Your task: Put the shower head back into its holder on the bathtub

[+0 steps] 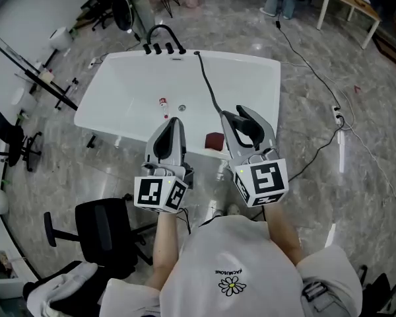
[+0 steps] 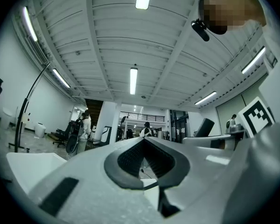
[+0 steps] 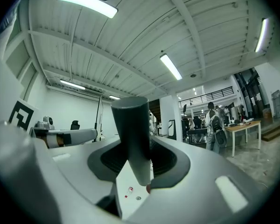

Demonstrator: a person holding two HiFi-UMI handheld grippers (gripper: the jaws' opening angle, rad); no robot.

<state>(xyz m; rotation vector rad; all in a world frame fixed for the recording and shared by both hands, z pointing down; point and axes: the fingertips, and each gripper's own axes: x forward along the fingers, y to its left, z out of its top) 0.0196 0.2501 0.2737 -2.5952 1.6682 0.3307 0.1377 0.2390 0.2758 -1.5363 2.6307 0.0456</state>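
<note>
Right gripper view: shower head (image 3: 131, 134) between jaws

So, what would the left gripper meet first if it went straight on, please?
Probably nothing near: the left gripper aims over the bathtub into the open room, though depth is unclear.

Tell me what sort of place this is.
Probably a studio or test hall, not a bathroom: the bathtub stands free on an open floor, with an office chair and a table nearby.

Left tongs (image 1: 173, 121) closed, right tongs (image 1: 241, 115) seemingly gripping.
</note>
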